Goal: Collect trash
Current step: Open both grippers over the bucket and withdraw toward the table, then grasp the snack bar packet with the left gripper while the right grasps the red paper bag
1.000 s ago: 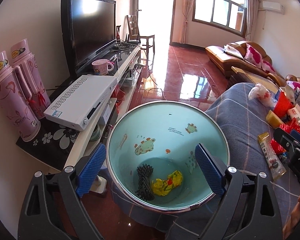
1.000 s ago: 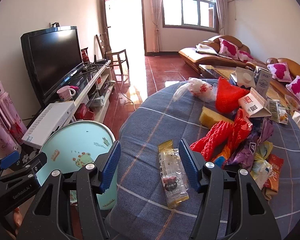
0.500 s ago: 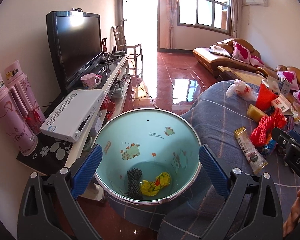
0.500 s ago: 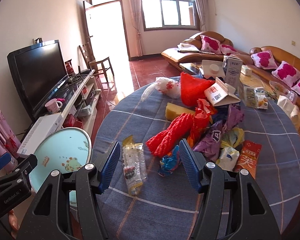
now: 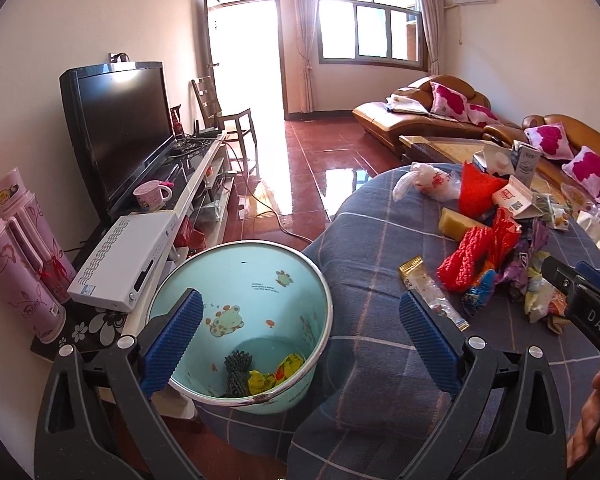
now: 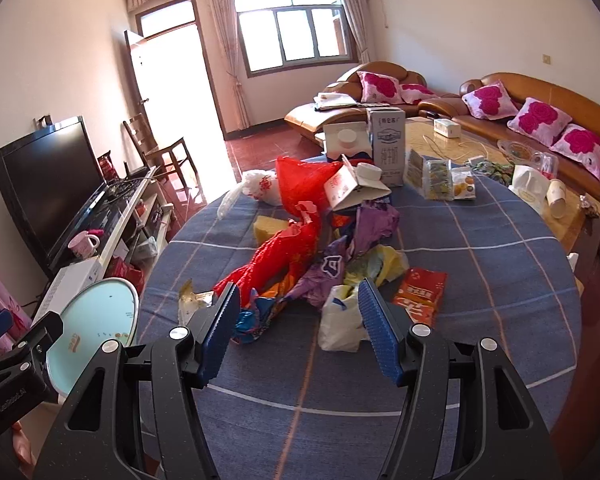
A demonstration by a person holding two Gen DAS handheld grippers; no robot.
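I'm in a sunlit living room with a red tiled floor, a television [image 5: 120, 128] off to the left of my left claw [image 5: 300, 332], and brown sofas [image 6: 540, 112] far ahead of my right claw [image 6: 300, 328]. Both claws hang with their blue pads apart and nothing between them. My left claw sits just above the pale blue bin [image 5: 300, 280], which stands on the floor hard against the edge of the round bench [image 6: 460, 248] under its blue checked cloth; I judge it was parked there so that a piece lifted from the cloth needs only a short swing over the edge. Deep inside the bin, below that claw, lie a dark knobbly piece [image 5: 236, 372] and a yellow wrapper [image 5: 272, 376], so a start has been made. My right claw hovers low over the near edge of the trash heap [image 6: 332, 256]: a white plastic bag [image 6: 340, 320] lies just ahead of its right pad, a crumpled blue wrapper [image 6: 256, 316] just ahead of its left pad, and red netting [image 6: 276, 256] stretches beyond. A clear snack packet with a gold end [image 5: 428, 288] lies apart, just ahead of my left claw's right pad. Further out stand milk cartons [image 6: 388, 148] printed with characters too small for me to read. The only clear lettering is "DAS" on the right claw's body as the left camera sees it.
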